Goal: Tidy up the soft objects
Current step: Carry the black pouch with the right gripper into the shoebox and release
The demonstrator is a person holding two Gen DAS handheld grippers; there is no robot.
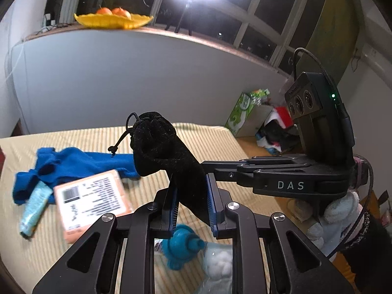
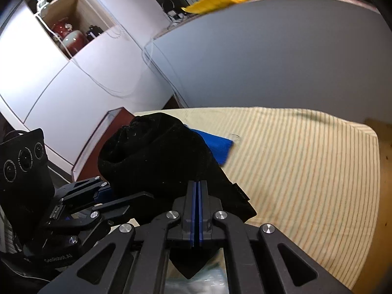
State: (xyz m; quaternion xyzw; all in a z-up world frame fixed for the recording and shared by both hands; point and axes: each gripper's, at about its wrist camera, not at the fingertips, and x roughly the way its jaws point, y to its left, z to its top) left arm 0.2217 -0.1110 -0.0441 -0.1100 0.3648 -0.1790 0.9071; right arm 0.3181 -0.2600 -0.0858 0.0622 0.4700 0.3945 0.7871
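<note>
A black velvet drawstring pouch [image 1: 161, 147] hangs in the air above the striped tablecloth [image 1: 220, 142], its cord dangling to the left. My left gripper [image 1: 191, 183] is shut on the pouch's lower part, with the fabric between its blue pads. My right gripper [image 1: 207, 165] reaches in from the right and meets the pouch's side. In the right wrist view the right gripper [image 2: 197, 186] is shut, its pads pinching an edge of the pouch [image 2: 159, 161]. The left gripper [image 2: 107, 191] holds on from the left there.
On the cloth lie a blue glove [image 1: 73, 164], an orange labelled packet [image 1: 93, 198], a light blue tube [image 1: 33, 210], a teal toy [image 1: 182, 247] and a bag of cotton balls [image 1: 218, 264]. A fuzzy-gloved hand [image 1: 338, 210] holds the right gripper. A green box [image 1: 241, 112] stands on the floor.
</note>
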